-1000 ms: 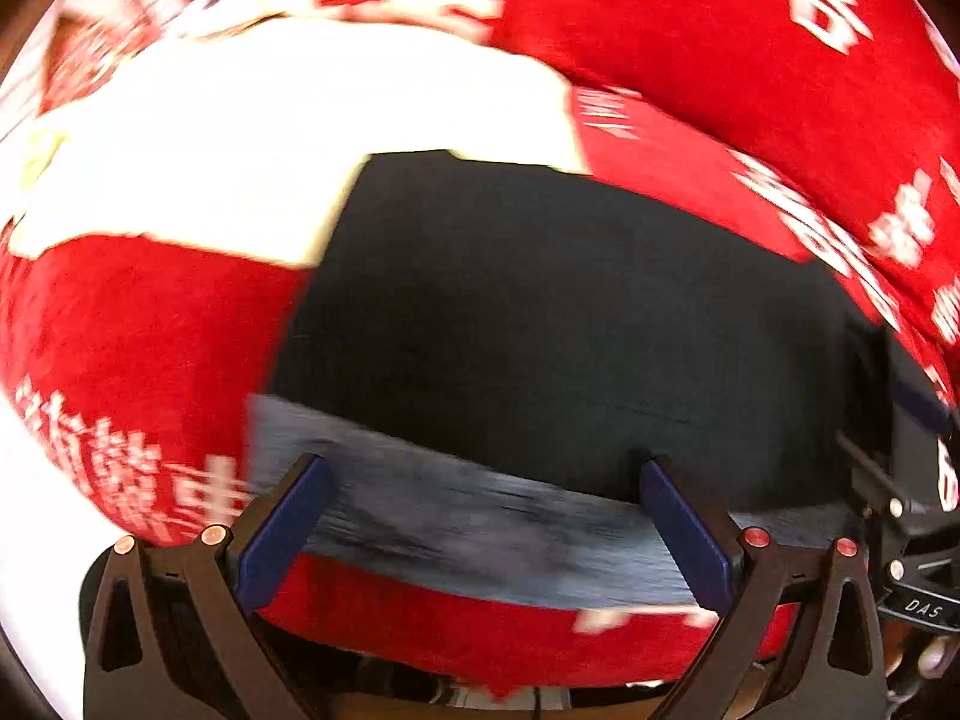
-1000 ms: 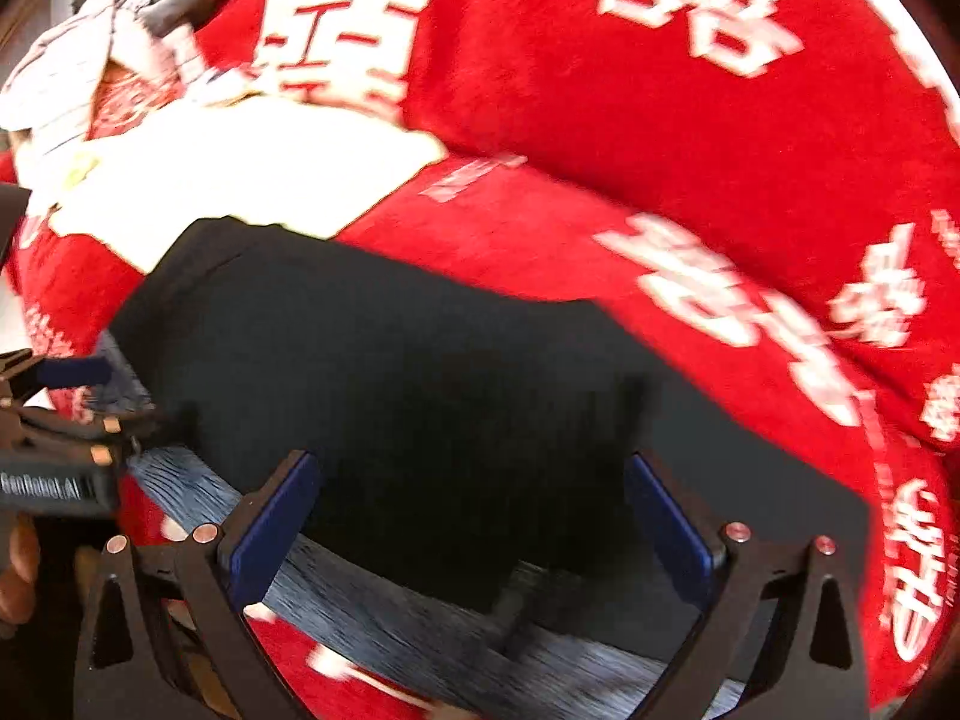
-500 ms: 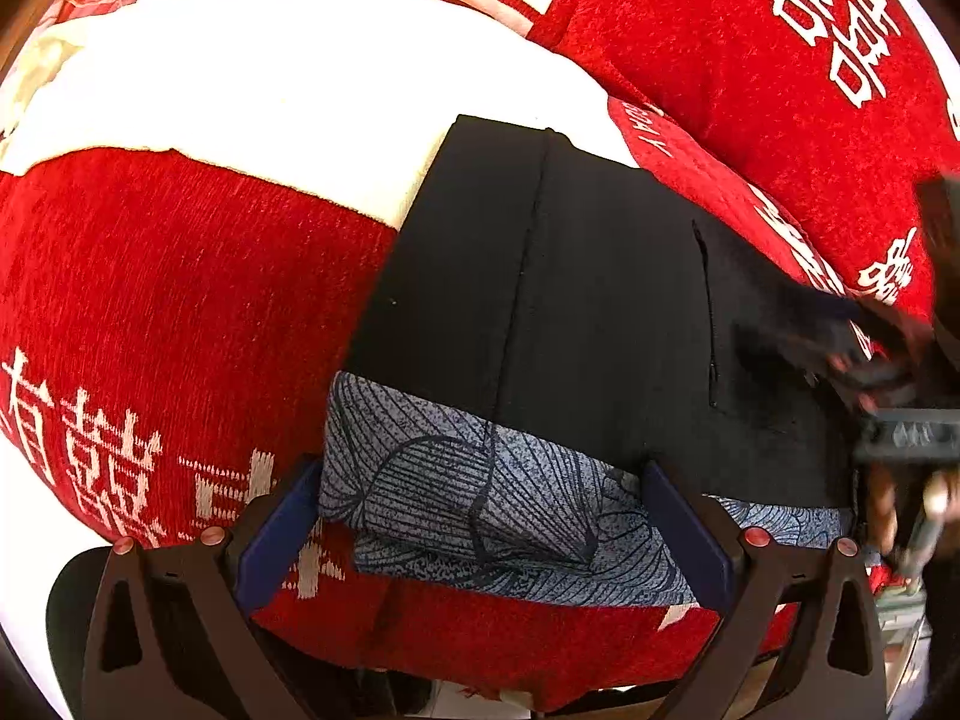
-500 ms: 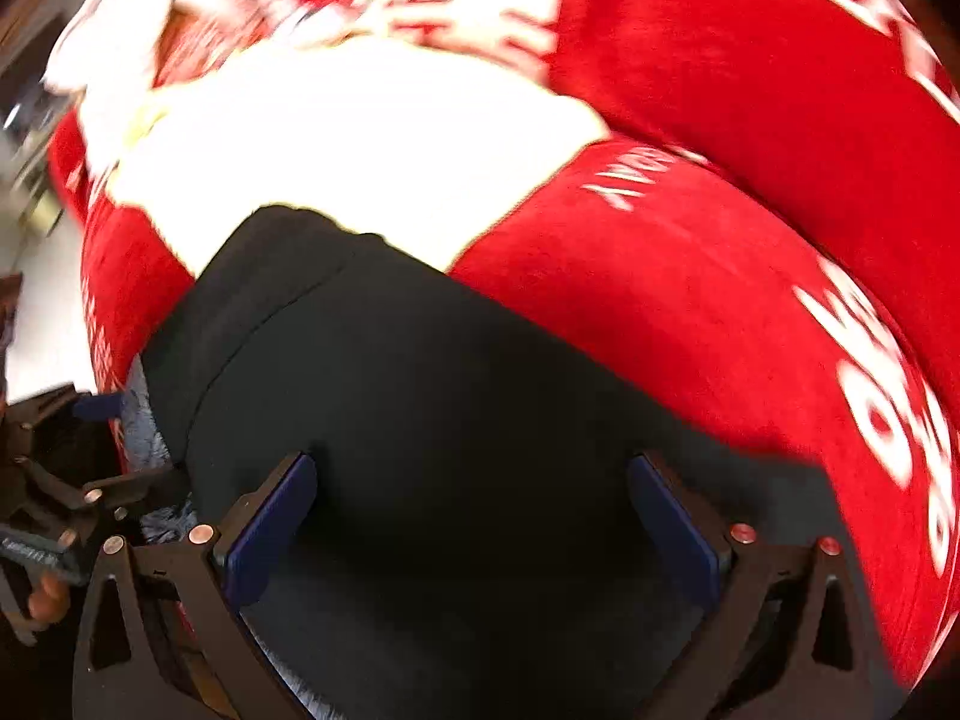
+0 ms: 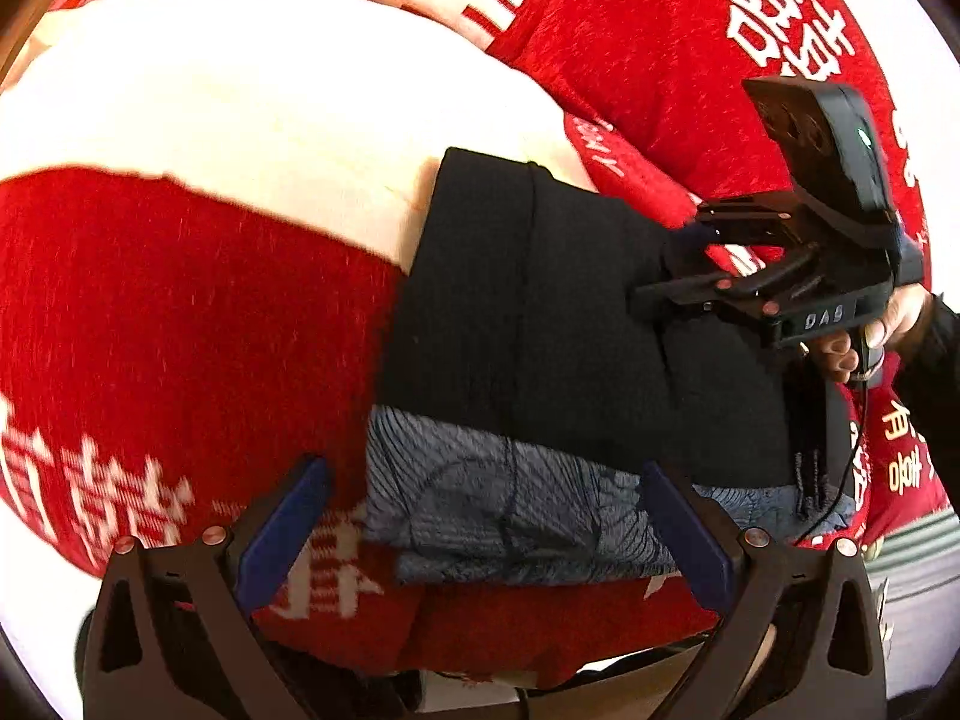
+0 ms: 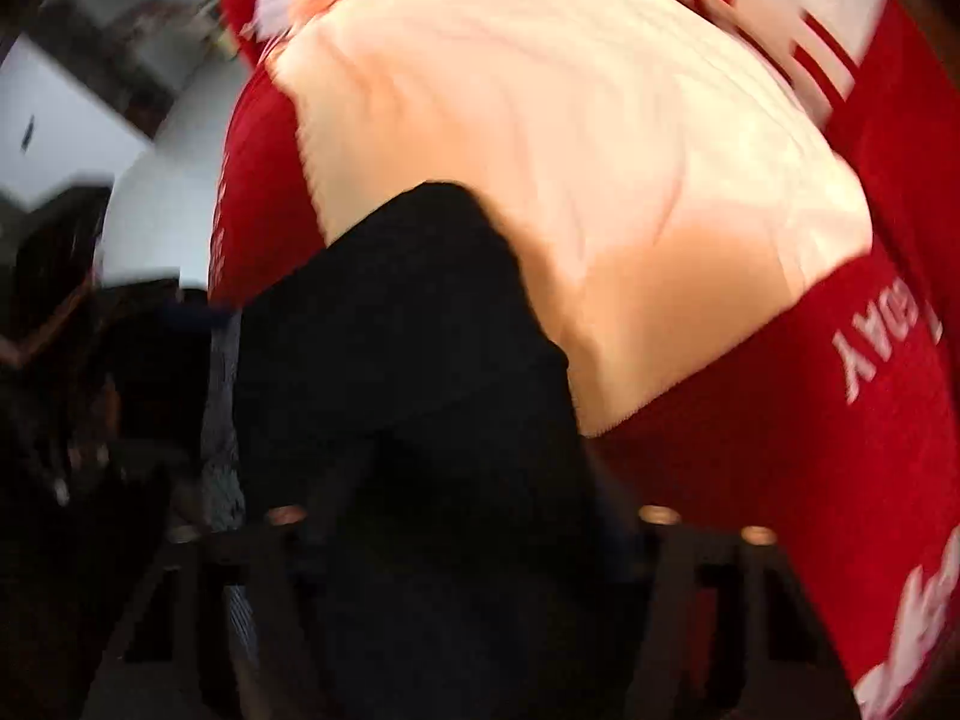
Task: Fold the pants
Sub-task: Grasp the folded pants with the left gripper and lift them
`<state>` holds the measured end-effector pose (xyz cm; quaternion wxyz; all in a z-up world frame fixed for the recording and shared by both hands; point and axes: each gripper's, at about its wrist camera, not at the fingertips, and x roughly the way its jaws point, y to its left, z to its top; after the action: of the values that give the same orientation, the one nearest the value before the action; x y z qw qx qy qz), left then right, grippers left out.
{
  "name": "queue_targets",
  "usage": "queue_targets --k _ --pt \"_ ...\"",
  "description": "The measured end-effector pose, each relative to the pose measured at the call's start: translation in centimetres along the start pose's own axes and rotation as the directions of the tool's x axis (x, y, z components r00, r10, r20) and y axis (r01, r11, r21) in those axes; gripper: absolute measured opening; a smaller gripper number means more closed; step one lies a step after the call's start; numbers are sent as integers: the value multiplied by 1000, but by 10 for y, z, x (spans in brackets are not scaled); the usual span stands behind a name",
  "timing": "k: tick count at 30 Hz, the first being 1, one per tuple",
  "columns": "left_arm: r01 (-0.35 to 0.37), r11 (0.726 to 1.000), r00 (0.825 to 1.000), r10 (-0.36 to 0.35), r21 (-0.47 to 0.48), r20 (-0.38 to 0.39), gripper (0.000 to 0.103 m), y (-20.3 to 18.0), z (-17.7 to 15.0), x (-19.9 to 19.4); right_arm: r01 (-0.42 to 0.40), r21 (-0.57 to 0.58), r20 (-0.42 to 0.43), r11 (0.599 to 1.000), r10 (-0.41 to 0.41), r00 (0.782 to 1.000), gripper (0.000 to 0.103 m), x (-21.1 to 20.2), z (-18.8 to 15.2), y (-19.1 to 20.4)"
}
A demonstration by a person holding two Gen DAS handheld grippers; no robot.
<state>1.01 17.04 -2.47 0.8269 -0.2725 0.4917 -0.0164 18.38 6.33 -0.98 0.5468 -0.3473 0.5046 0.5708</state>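
Black pants (image 5: 540,312) lie folded on a red blanket (image 5: 180,324), with a grey-blue patterned lining (image 5: 516,510) showing at the near edge. My left gripper (image 5: 486,522) is open, its blue pads on either side of that near edge, holding nothing. My right gripper (image 5: 678,264) shows in the left wrist view at the right, reaching over the far right part of the pants. In the blurred right wrist view the pants (image 6: 432,360) fill the frame and the dark fabric covers my right gripper's fingers (image 6: 468,534), which appear closed on it.
A cream cloth (image 5: 288,120) lies on the blanket behind the pants, also in the right wrist view (image 6: 570,168). White characters mark the red blanket (image 5: 780,18). A hand (image 5: 870,336) holds the right gripper. Floor shows at far left (image 6: 150,222).
The right gripper has swung over to the far right part of the pants and dropped onto the fabric. The left gripper has drawn back slightly and stays open.
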Motion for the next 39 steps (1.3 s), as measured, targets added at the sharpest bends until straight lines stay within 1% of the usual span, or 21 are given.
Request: queue_targets --k 1,3,6,9,12,15,17,19,20,21,22,25,27,28,30,31,33,34,36,37,39 --pt "11 1000 1000 -11 15 6 103 1 3 -2 34 -24 15 999 -33 999 31 -6 -3 5" --pt "32 998 999 -33 50 22 103 5 12 -5 94 -69 71 993 -89 994 23 -22 -10 21" --pt "89 991 996 -91 102 13 103 14 29 -6 144 -103 149 984 -128 981 21 -40 -22 40" --pt "198 972 980 -197 128 -19 103 18 48 -1 173 -112 212 979 -146 966 21 -56 -29 52" --pt "308 943 950 -299 125 -86 103 12 61 17 168 -106 242 980 -138 960 21 -63 -32 53" --pt "362 921 925 -335 144 -179 103 -10 62 36 174 -95 233 980 -148 961 21 -58 -27 48" --pt "306 925 944 -264 226 -198 103 -33 58 41 185 -70 218 980 -166 962 21 -51 -25 50" --pt "257 936 957 -211 240 -200 99 -40 56 44 193 -28 203 981 -184 962 22 -45 -26 46" --pt "241 945 960 -199 221 -197 77 -39 57 43 199 6 189 980 -197 962 23 -42 -26 44" --pt "228 951 962 -187 208 -199 62 -37 58 42 209 47 170 977 -214 962 28 -42 -26 41" --pt "244 952 953 -201 182 -227 54 -34 60 43 225 96 160 970 -238 958 41 -43 -27 37" --pt "213 963 955 -169 167 -246 49 -37 63 41 245 272 180 931 -300 937 65 -63 -41 25" --pt "168 965 964 -119 203 -237 48 -48 62 38 251 419 197 873 -357 913 72 -79 -64 17" --pt "148 965 968 -97 214 -233 47 -53 62 37 207 514 216 833 -359 908 77 -86 -83 13" --pt "132 966 970 -79 224 -228 45 -45 58 31 86 649 261 756 -327 908 80 -87 -119 8" --pt "122 967 972 -71 225 -225 45 -47 57 29 46 721 262 691 -333 906 80 -80 -141 5" --pt "106 968 974 -55 228 -219 44 -49 57 24 22 798 229 602 -337 913 79 -65 -164 4" --pt "93 968 976 -42 233 -214 44 -52 57 20 1 818 236 576 -338 911 79 -57 -176 11" --pt "78 967 979 -28 243 -202 43 -59 55 12 41 812 233 583 -388 892 80 -57 -181 32" --pt "68 965 981 -18 253 -192 43 -63 55 6 54 805 220 591 -381 898 81 -54 -182 45" --pt "49 961 986 -2 274 -169 43 -73 53 -5 63 763 221 644 -351 910 82 -51 -182 74"
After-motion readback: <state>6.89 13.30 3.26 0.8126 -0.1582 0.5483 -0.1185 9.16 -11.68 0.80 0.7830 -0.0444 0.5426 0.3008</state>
